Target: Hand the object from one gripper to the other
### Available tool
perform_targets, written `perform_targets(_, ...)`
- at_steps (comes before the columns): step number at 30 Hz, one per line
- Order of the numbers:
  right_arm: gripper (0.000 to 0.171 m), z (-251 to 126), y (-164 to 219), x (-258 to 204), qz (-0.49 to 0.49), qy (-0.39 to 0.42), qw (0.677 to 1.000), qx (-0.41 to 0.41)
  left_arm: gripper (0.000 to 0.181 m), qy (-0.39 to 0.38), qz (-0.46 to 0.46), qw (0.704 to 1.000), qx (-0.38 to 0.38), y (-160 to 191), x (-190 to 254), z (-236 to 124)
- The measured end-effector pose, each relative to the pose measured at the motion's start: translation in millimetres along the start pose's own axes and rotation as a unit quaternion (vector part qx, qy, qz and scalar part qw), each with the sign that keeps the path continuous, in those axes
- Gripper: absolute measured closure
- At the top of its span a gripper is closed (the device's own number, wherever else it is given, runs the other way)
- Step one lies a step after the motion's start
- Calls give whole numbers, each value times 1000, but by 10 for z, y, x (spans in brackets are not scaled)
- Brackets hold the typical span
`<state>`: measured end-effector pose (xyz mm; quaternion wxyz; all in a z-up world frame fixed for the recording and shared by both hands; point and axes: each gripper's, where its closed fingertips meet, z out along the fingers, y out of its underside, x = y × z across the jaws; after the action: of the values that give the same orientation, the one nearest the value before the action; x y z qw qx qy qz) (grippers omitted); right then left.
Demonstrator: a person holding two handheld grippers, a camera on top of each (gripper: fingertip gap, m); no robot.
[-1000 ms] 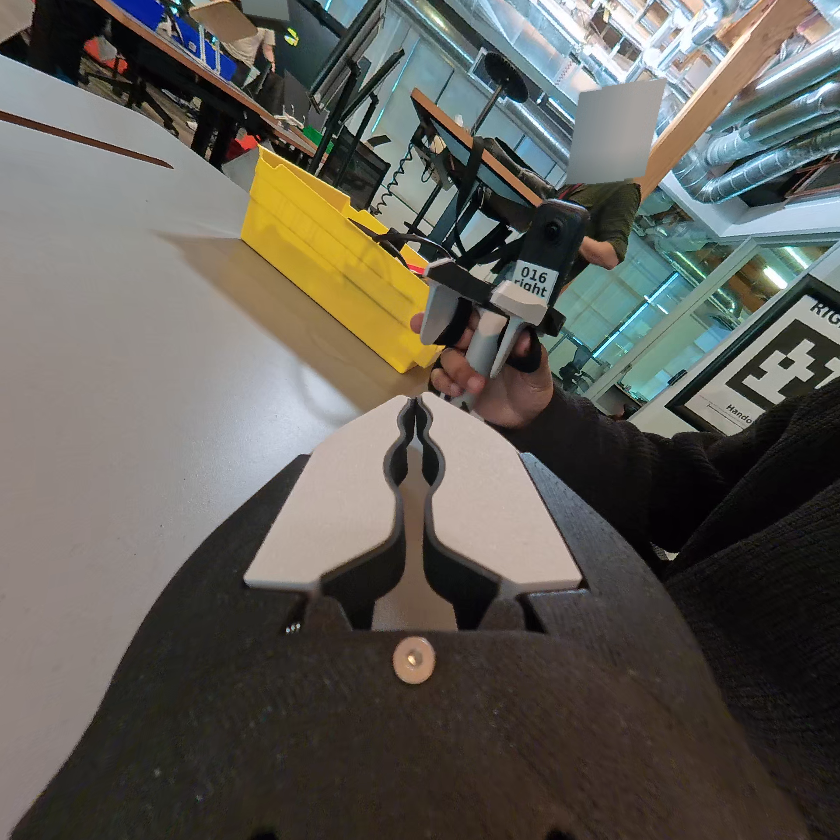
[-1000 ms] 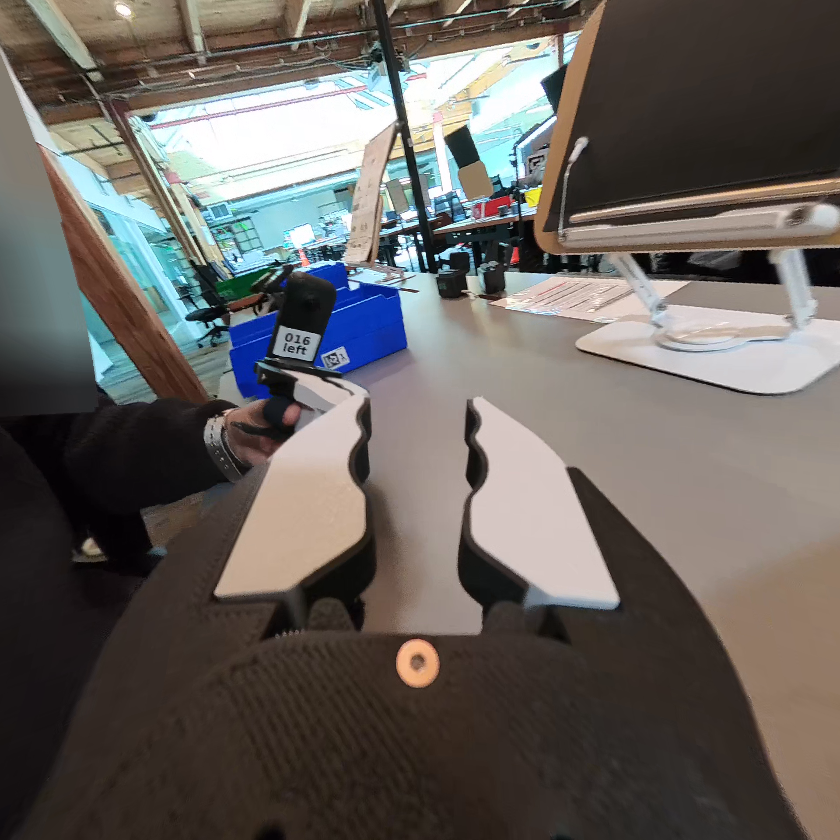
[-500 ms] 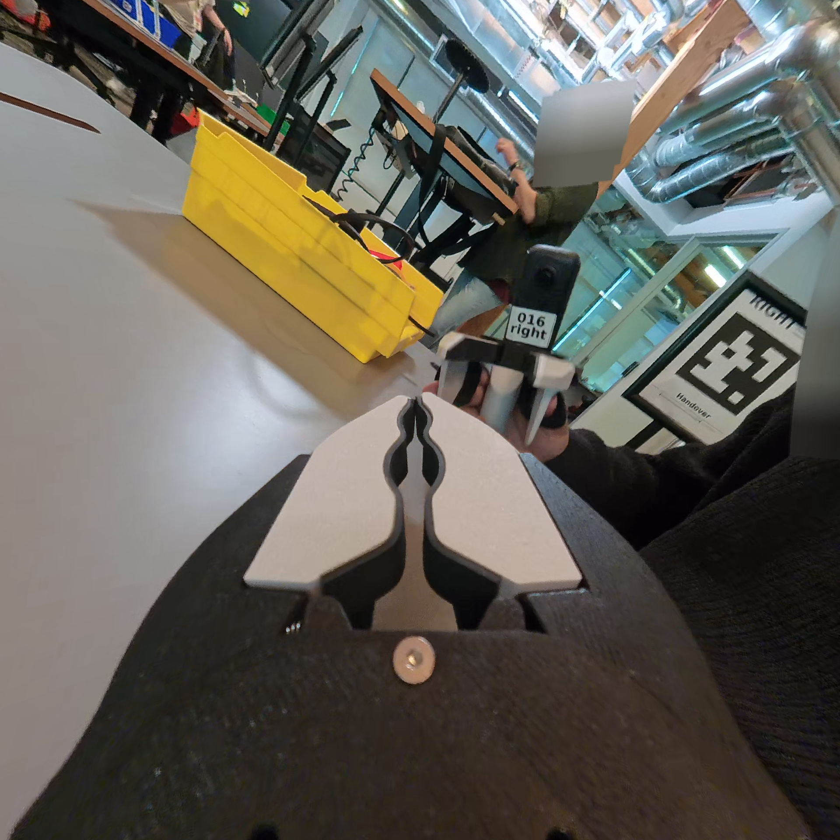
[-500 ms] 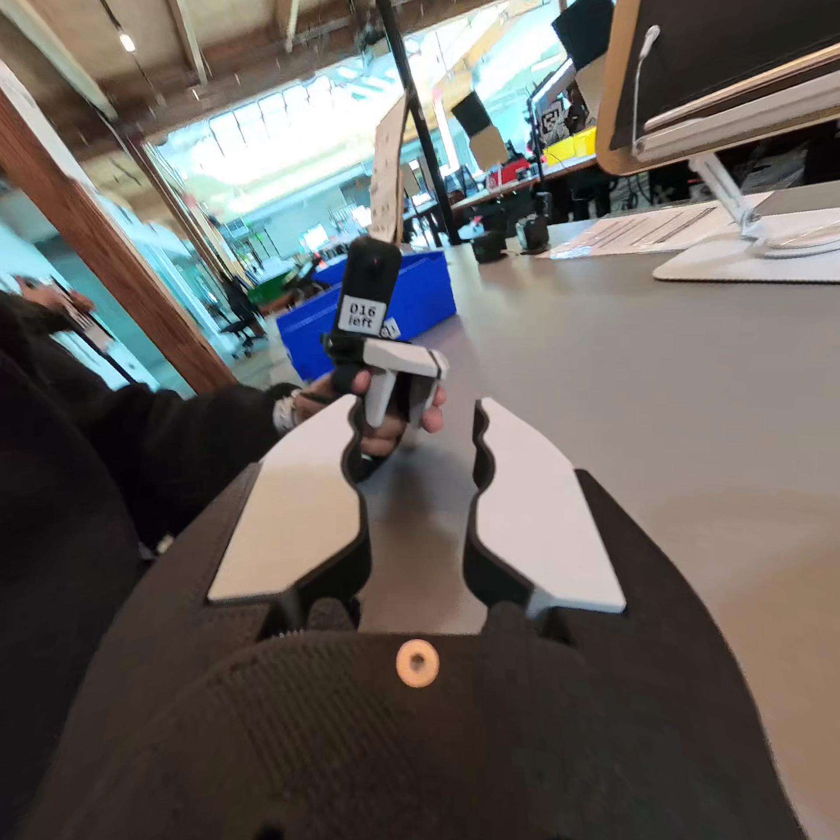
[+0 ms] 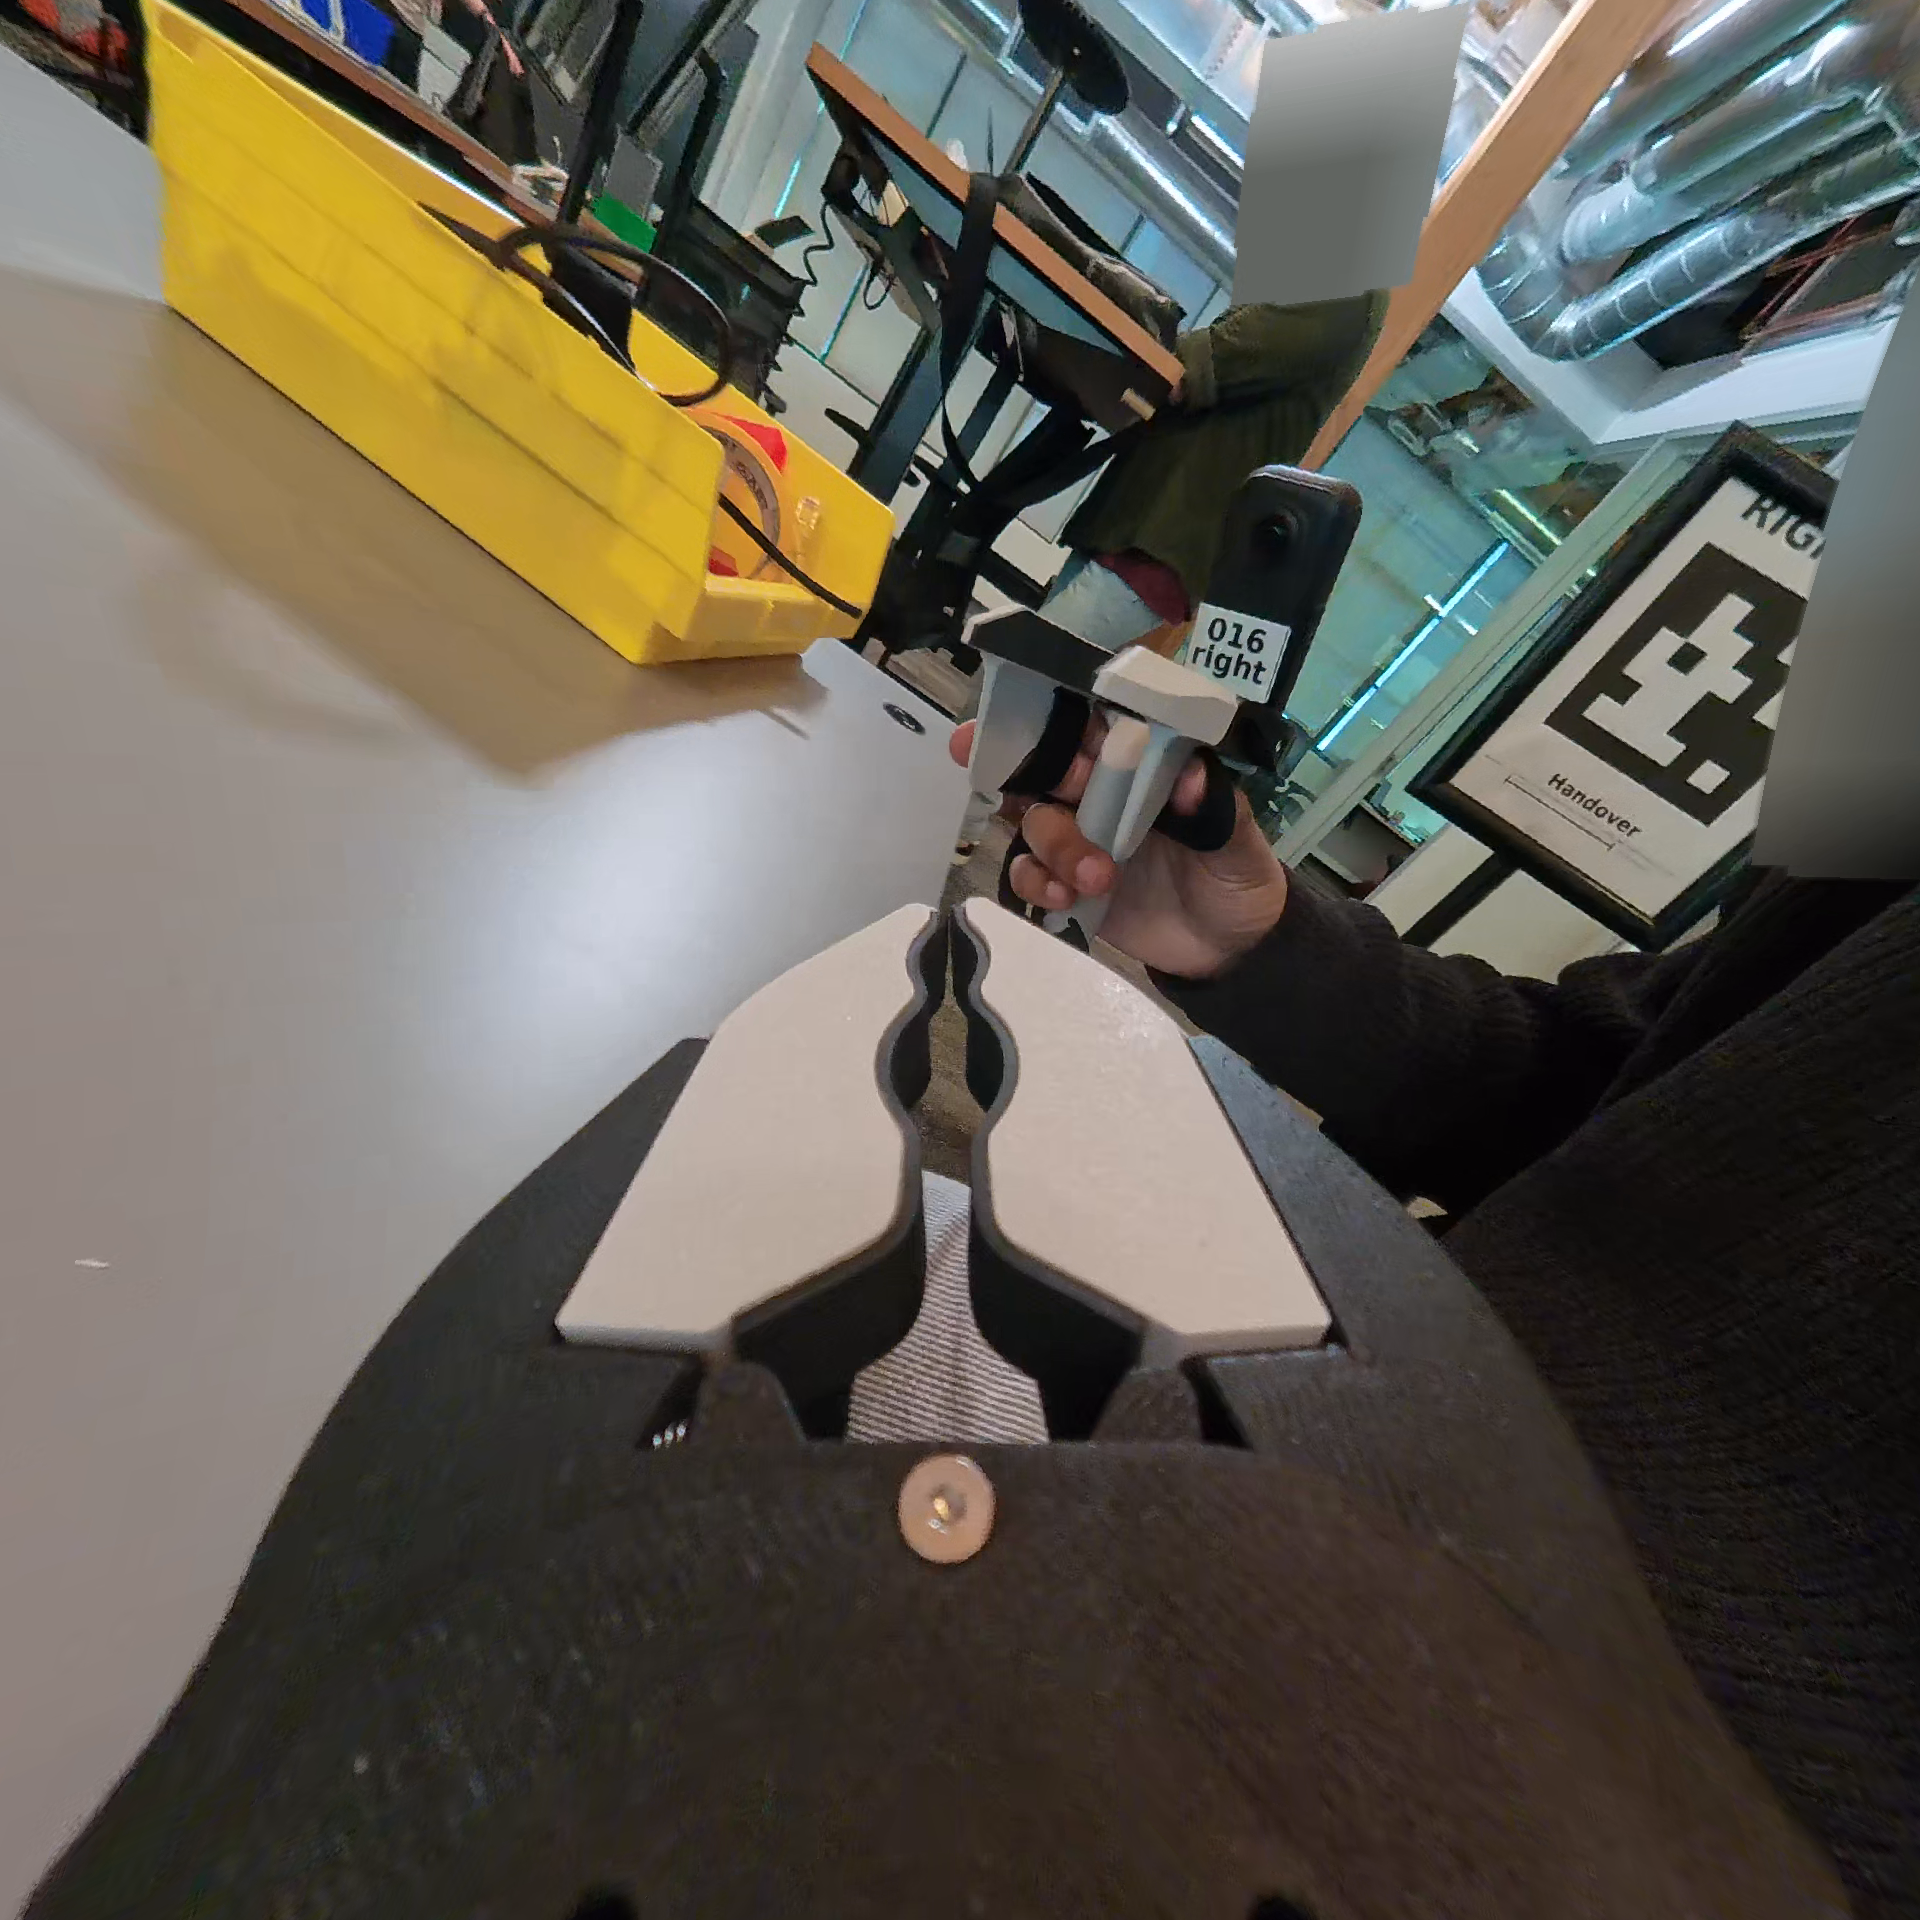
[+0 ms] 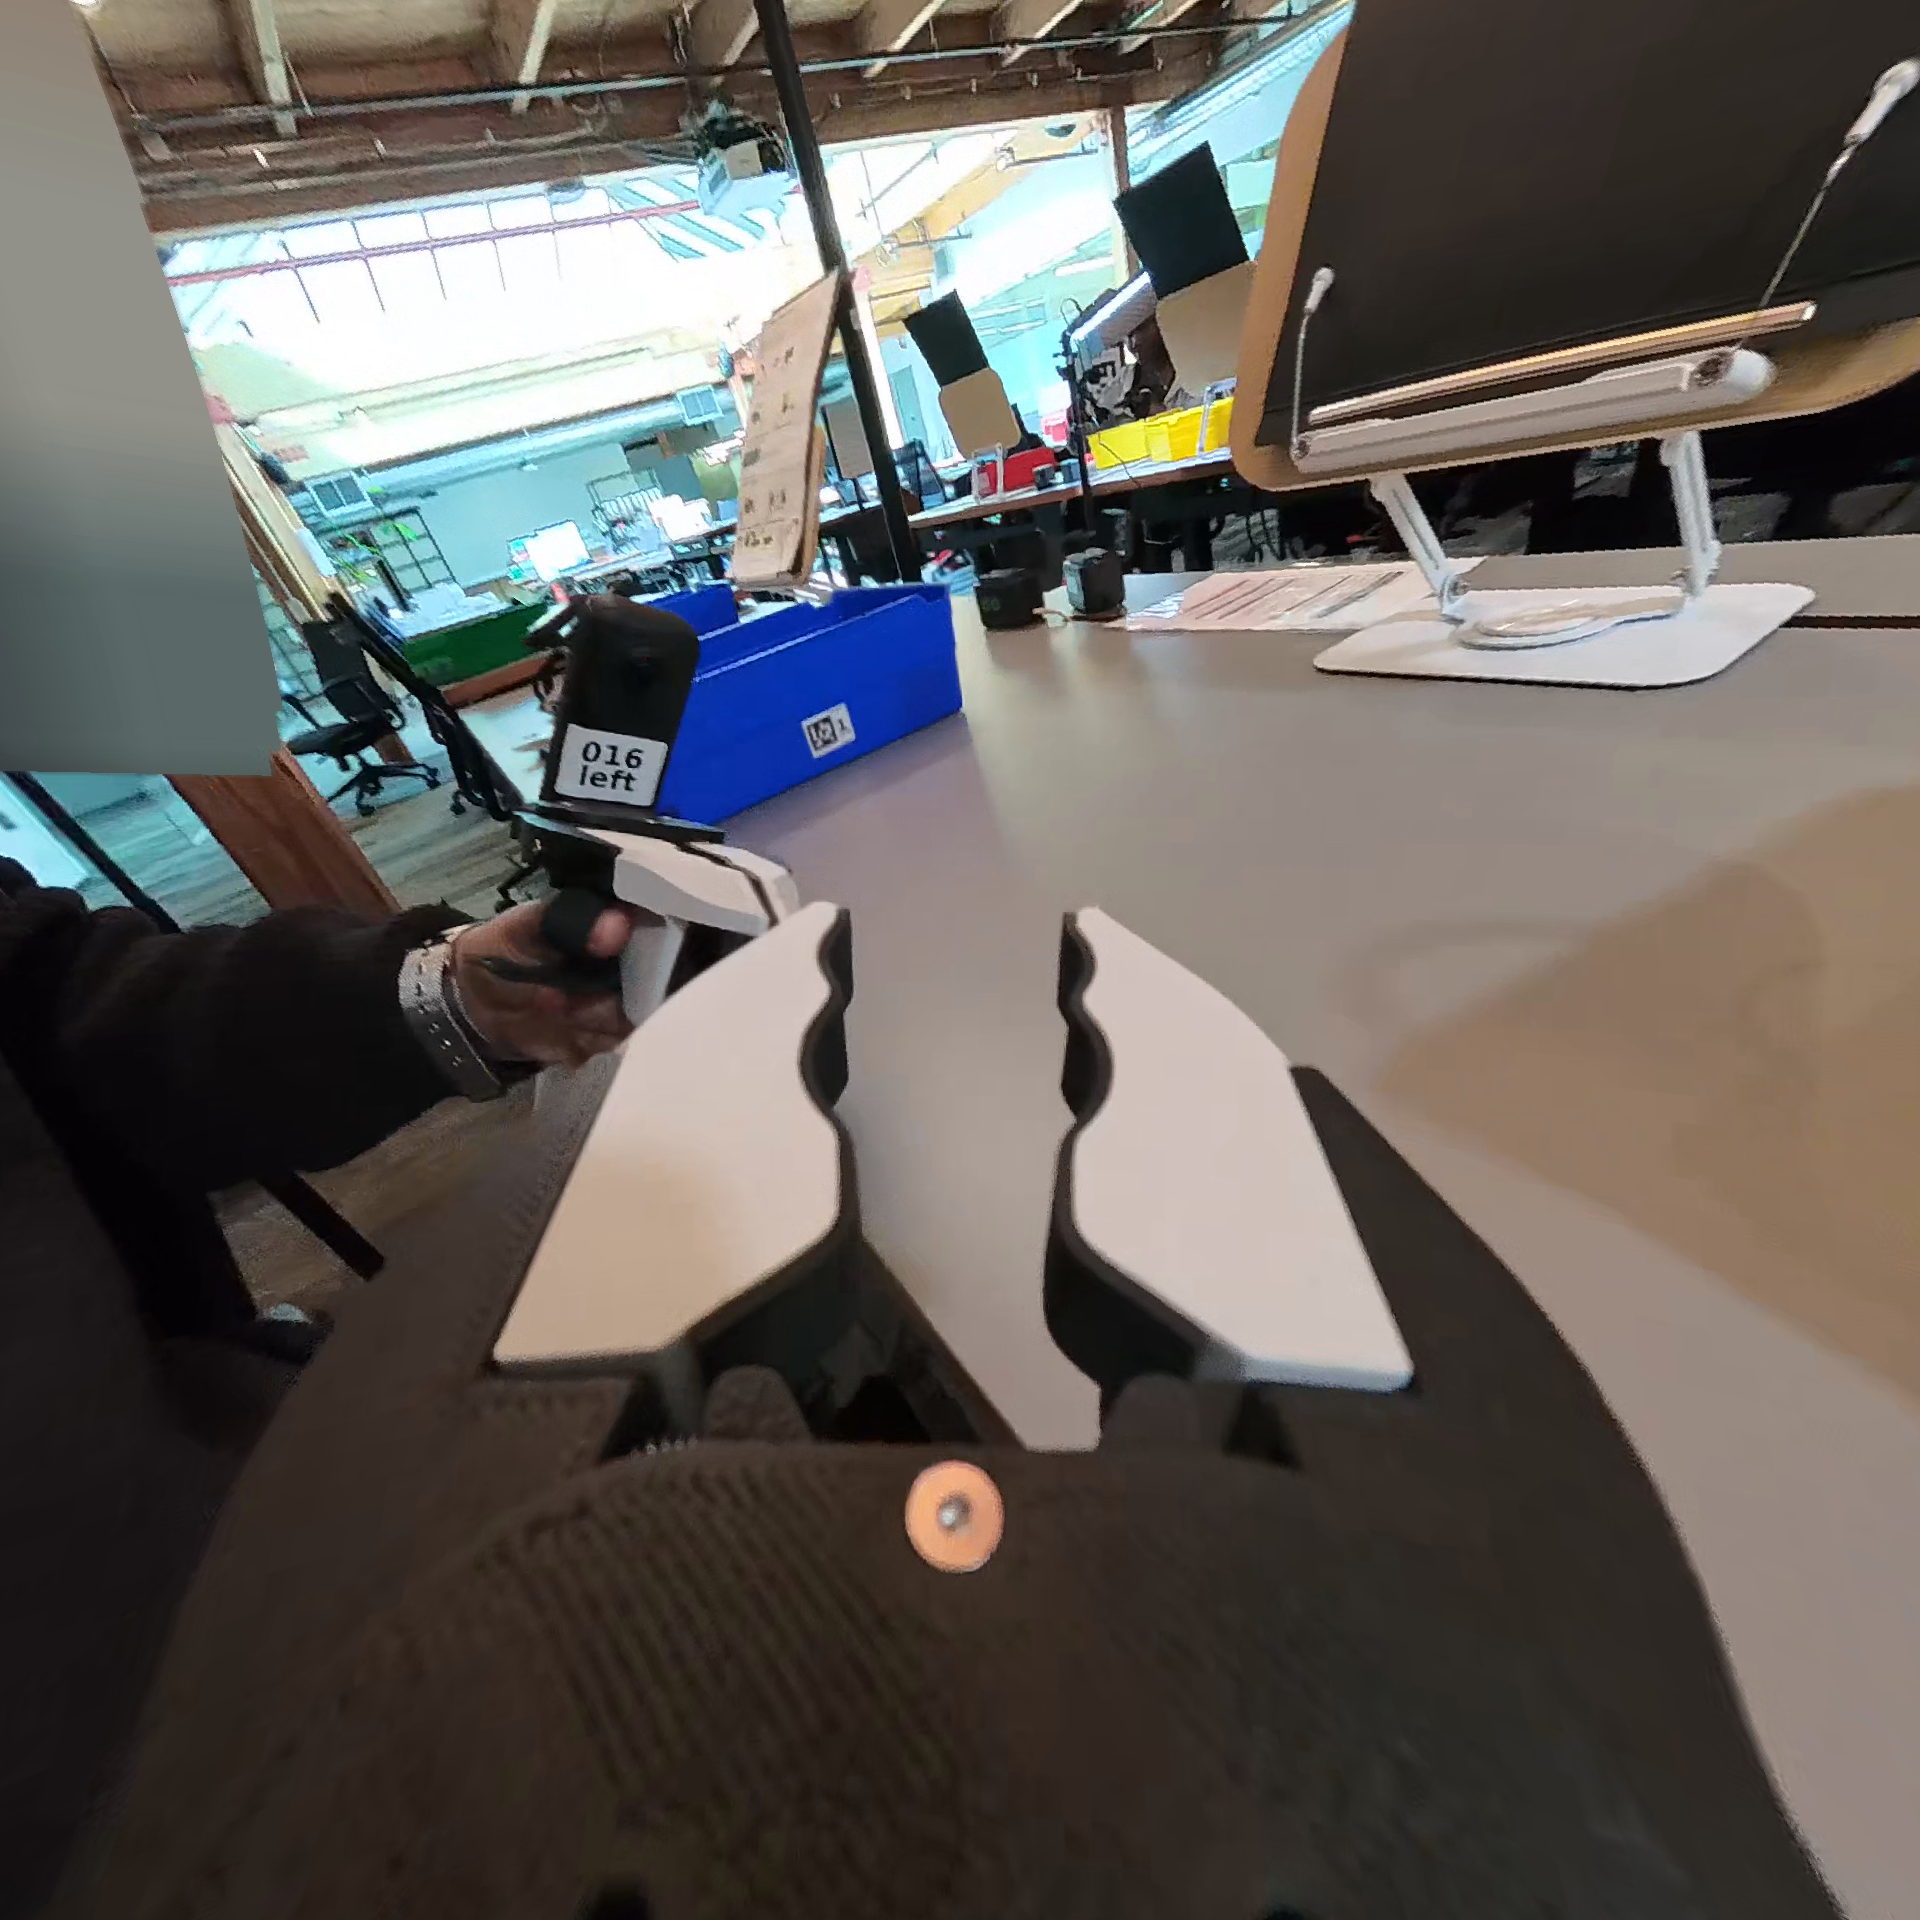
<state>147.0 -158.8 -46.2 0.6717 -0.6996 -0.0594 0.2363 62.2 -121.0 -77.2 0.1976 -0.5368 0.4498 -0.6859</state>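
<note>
While the grey table (image 6: 1351, 852) fills most of both views, no object for the handover shows in either gripper or on the bare surface, so where the task's thing lies cannot be told.

On the right wrist view a tilted dark board on a white stand (image 6: 1558, 623) sits toward the table's far right edge, with a sheet of paper (image 6: 1268, 601) just beside its base. A blue bin (image 6: 821, 686) rests at the far left corner of the table. On the left wrist view a yellow bin (image 5: 436, 343) stands along the table's far edge, near the corner, with black cables and a roll of tape (image 5: 753, 488) inside it. Beyond the table a framed sign with a black-and-white marker (image 5: 1683, 707) stands on the floor.

Off the near edge of the table, the left gripper (image 5: 948, 920) has its white fingers pressed together at the tips, with nothing between them. The right gripper (image 6: 951, 935) hangs over the table with its fingers spread apart and empty. Each is held in a hand with a dark sleeve, the right hand (image 5: 1153, 883) and the left hand (image 6: 540, 997), well apart from each other.
</note>
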Motion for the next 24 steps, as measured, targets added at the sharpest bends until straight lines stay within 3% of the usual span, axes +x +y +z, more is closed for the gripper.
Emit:
perform_targets(7, 135, -802, -33, 132, -86, 95, 992, -25, 176, -9, 17, 1000, -23, 275, 292, 187)
perform_targets(11, 143, -1836, -177, 469, -136, 241, 961, -10, 171, -1, -11, 1000, -6, 280, 401, 347)
perform_targets(16, 141, -3063, 91, 922, -36, 361, 932, 1, 164, -25, 27, 999, 5, 208, 364, 540)
perform_targets(18, 133, -3434, 451, 1170, -14, 380, 924, -43, 161, -43, 65, 997, -10, 226, 281, 598)
perform_targets(21, 138, -4050, 1502, 1680, -40, 407, 890, -201, 160, -74, 94, 993, -13, 204, 148, 634)
perform_targets(24, 138, -4386, 2525, 2136, 29, 421, 871, -253, 160, -105, 79, 991, 23, 49, 30, 672)
